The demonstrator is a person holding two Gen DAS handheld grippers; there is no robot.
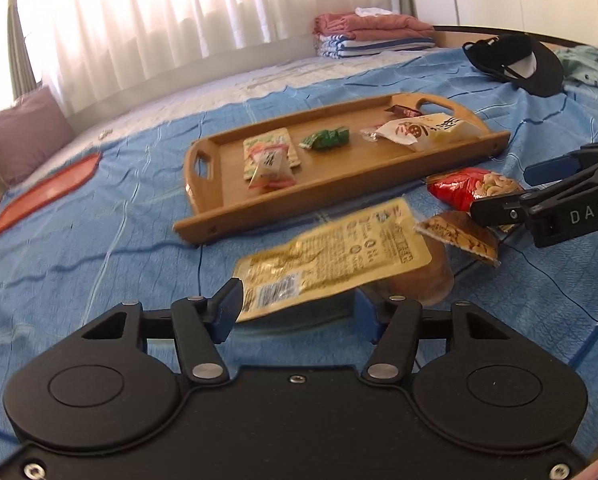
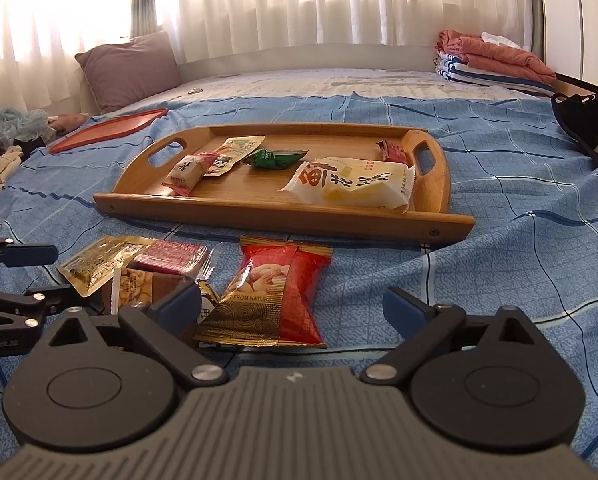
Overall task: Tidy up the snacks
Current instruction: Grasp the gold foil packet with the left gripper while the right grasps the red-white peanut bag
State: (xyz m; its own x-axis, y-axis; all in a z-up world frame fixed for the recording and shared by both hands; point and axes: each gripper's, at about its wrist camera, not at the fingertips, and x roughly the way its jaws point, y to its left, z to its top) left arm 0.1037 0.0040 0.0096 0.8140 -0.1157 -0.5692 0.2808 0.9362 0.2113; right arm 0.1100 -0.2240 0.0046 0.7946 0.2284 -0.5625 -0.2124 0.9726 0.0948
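A wooden tray (image 1: 299, 216) (image 2: 259, 208) lies on the blue bedspread and holds several snacks, among them a big white packet (image 2: 355, 184) and a green one (image 2: 275, 158). In front of it lie a red nut packet (image 1: 467, 188) (image 2: 275, 292), a brown nut packet (image 1: 459, 236) (image 2: 135, 284) and a maroon packet (image 2: 171, 256). My left gripper (image 1: 297, 314) (image 2: 59, 276) is shut on the near end of a yellow packet (image 1: 331, 260) (image 2: 99, 264), which tilts up off the bed. My right gripper (image 2: 295, 308) (image 1: 511, 192) stands open astride the red nut packet without pressing on it.
A flat red tray (image 1: 47, 196) (image 2: 107, 128) lies at the left of the bed. A black cap (image 1: 519, 64) rests at the right, folded towels (image 1: 371, 36) at the back, a purple pillow (image 2: 131, 68) by the curtain.
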